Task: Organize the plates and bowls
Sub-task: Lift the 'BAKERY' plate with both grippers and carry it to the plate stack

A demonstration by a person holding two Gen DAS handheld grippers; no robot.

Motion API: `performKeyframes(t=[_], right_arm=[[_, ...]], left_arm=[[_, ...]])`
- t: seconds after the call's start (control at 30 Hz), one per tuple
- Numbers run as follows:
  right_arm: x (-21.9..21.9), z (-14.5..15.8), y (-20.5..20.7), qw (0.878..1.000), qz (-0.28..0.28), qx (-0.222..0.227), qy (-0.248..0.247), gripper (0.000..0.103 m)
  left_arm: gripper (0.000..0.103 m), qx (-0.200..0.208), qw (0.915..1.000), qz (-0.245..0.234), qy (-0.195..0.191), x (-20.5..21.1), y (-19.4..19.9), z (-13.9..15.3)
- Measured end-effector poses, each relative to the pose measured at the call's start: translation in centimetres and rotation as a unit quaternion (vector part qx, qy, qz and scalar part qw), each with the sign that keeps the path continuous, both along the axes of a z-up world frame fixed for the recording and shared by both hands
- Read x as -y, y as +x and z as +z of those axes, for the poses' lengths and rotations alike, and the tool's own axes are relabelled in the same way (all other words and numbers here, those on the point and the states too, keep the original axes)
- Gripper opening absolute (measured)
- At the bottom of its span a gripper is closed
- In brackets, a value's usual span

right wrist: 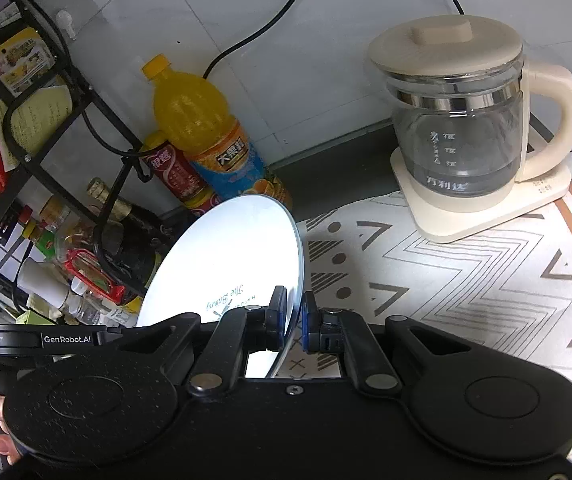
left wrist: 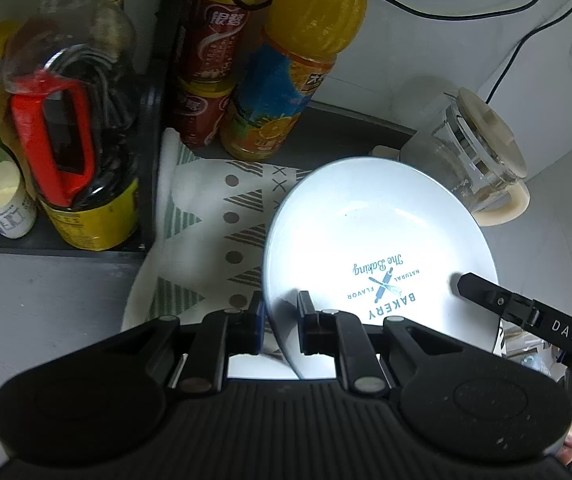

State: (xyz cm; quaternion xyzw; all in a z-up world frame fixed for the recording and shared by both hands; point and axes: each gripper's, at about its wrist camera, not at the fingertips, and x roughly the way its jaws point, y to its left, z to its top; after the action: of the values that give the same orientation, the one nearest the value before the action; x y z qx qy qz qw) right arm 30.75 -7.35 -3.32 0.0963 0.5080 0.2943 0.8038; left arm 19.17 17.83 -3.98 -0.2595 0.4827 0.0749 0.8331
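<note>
Left tool (left wrist: 280, 322): I have it clamped on the near rim of the white bakery plate (left wrist: 377, 240).
Right tool (right wrist: 293, 320): clamped on the opposite rim.
Plate: tilted, lifted off the patterned mat (right wrist: 465, 280), near the glass kettle (right wrist: 461, 128).
Handling: I judge it stiff, glazed, slippery, breakable; rim grips suit it.

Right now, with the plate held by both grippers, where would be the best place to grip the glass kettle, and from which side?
Probably by its cream handle, coming from the right in the right wrist view. The kettle stands upright on its base, its handle juts out clear of the glass, and the patterned mat on that side looks free. The round glass body looks too wide and slippery for two fingers.
</note>
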Motion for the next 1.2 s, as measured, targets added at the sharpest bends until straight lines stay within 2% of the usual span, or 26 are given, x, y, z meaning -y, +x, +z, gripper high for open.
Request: performKeyframes(t=[0.6, 0.97, 1.2], right_arm=[[-2.5, -1.4, -5.6, 0.999, -0.036, -0.006, -0.023, 0.008], [-3.0, -3.6, -8.2, 0.997, -0.024, -0.019, -0.071, 0.009], [-3.8, -3.9, -9.9, 0.995, -0.004, -0.015, -0.1, 0.009]], left_arm=[[0.013, -0.023, 0.9991, -0.034, -0.007, -2.3, -3.2, -2.9], [0.014, -0.051, 0.9975, -0.045, -0.016, -2.5, -4.7, -5.5], [0.014, -0.06, 0.9968, -0.049, -0.021, -2.5, -6.4, -6.5]])
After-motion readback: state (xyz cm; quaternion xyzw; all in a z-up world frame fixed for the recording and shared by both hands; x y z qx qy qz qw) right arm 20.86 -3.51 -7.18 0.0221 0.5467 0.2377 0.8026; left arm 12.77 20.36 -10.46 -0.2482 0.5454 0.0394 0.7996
